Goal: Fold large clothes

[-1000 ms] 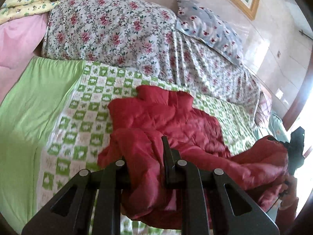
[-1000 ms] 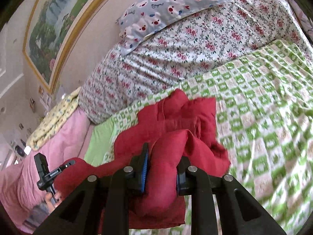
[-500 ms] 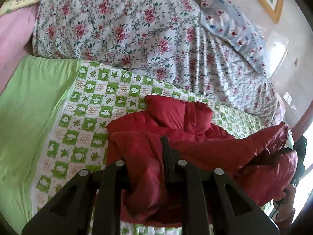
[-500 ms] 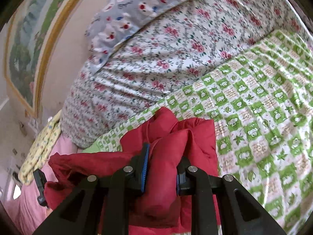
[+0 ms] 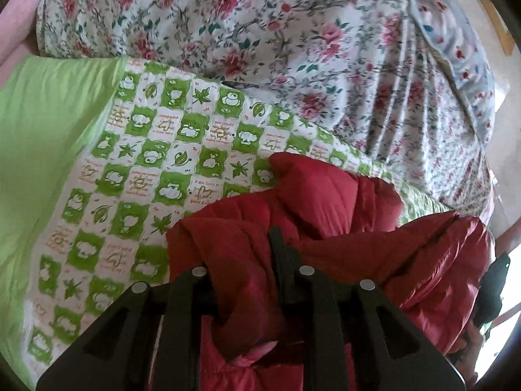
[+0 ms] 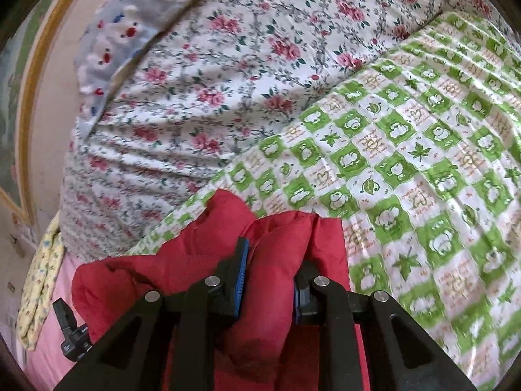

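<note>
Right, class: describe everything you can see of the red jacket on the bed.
The red jacket is puffy and quilted, looks like smooth padded nylon, and is bunched in thick folds. It lies on the green checked quilt, near the floral duvet. The left gripper pinches one fold, the right gripper another, so it stretches between them.

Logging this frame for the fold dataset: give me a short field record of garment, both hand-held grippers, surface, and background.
garment: red padded jacket, bunched, not yet folded flat
left hand-held gripper: shut on a fold of the jacket
right hand-held gripper: shut on a thick roll of the jacket
span: jacket stretches between the two grippers
surface: green checked sheet on a bed
behind: floral quilt, piled up; blue pillow on top of it
fold state: no clean fold visible
</note>
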`<control>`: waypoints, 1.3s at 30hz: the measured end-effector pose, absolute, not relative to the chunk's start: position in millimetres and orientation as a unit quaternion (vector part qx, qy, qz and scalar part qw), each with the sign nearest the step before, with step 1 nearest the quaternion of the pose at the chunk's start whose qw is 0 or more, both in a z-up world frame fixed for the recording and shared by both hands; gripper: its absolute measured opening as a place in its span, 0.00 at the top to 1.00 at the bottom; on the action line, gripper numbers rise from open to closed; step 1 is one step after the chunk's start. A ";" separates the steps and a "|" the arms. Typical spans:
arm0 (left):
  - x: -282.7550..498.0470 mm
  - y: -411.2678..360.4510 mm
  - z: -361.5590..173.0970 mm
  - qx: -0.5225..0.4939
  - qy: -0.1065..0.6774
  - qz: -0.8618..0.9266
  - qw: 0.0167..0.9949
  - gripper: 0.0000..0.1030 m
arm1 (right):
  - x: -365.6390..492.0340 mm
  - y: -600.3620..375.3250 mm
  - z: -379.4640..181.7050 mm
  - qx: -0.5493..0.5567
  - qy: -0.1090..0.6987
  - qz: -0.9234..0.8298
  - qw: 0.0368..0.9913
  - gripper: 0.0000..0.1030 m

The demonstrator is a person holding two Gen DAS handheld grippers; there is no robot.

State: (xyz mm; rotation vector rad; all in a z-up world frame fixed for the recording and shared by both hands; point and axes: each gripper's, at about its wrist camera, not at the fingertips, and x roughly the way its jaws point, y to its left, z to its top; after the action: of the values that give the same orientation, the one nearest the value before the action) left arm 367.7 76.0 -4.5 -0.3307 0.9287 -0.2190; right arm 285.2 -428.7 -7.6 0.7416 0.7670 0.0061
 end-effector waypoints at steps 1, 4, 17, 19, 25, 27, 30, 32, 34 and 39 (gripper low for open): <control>372.4 76.2 -6.3 -0.161 0.446 -0.105 0.874 0.80 | 290.1 -429.6 -12.4 0.356 0.365 0.000 0.860 0.79; 385.9 76.1 -14.7 -0.168 0.448 -0.103 0.872 0.80 | 302.2 -432.1 -26.6 0.364 0.365 -0.007 0.857 0.79; 355.7 98.8 15.5 -0.159 0.399 -0.099 0.897 0.47 | 335.1 -427.8 -51.7 0.358 0.373 -0.028 0.855 0.77; 338.3 101.5 28.8 -0.152 0.379 -0.110 0.906 0.47 | 337.3 -427.3 -53.0 0.357 0.372 -0.033 0.856 0.76; 289.3 58.5 41.2 -0.080 0.364 -0.171 0.912 0.47 | 345.8 -424.1 -54.2 0.347 0.377 -0.044 0.858 0.74; 274.7 36.0 38.8 -0.056 0.365 -0.202 0.907 0.47 | 348.1 -421.7 -52.3 0.338 0.380 -0.046 0.860 0.74; 254.9 0.5 30.4 -0.016 0.367 -0.242 0.898 0.47 | 349.6 -420.2 -50.4 0.333 0.382 -0.045 0.861 0.72; 245.0 -25.1 20.9 0.038 0.364 -0.232 0.901 0.47 | 348.8 -421.0 -48.7 0.335 0.382 -0.041 0.860 0.70; 245.2 -44.9 6.4 0.077 0.373 -0.218 0.898 0.47 | 347.8 -421.2 -43.8 0.335 0.384 -0.035 0.860 0.67; 272.9 -41.6 -16.4 0.070 0.400 -0.175 0.897 0.47 | 335.1 -417.9 -14.4 0.323 0.373 -0.015 0.870 0.51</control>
State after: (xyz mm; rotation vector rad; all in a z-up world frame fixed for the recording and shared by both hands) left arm 272.9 -41.6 -16.4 0.1442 0.8296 -0.3616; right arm 335.1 -417.9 -14.4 0.6754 0.7811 -0.0317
